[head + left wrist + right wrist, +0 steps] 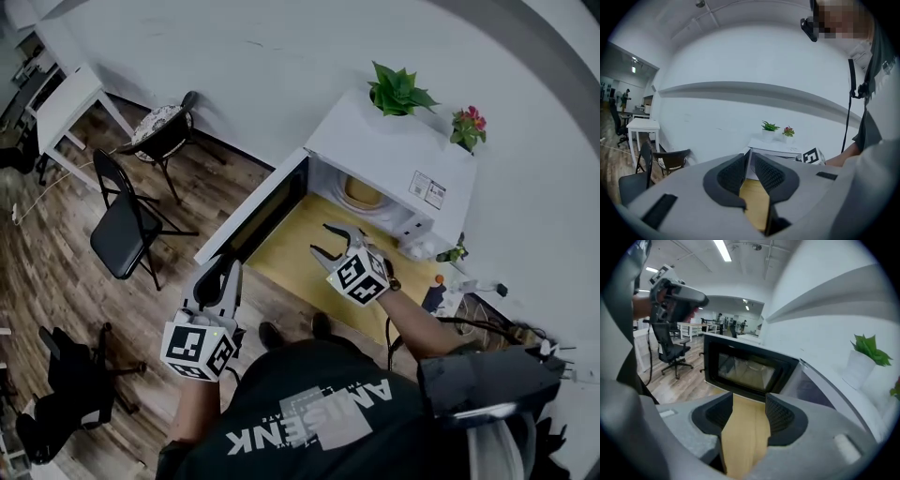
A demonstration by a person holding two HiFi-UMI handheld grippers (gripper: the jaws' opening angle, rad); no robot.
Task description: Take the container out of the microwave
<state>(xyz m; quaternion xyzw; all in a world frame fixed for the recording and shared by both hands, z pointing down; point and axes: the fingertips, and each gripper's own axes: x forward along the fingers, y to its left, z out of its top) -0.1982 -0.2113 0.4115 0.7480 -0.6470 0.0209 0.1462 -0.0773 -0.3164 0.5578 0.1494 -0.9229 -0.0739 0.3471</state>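
A: White microwave [375,150], door open; the cream container [361,192] sits inside its cavity. How do I go in?

B: My right gripper [320,236] has jaws spread, empty: I'd level it and straddle the rim. Left gripper [223,270], all but closed on nothing, I'd park aside.

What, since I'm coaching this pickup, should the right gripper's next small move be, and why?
Probably ease the right gripper forward into the microwave toward the container: the door stands open, the jaws are wide apart with nothing between them, and the gripper is over the yellow table, short of the cavity.
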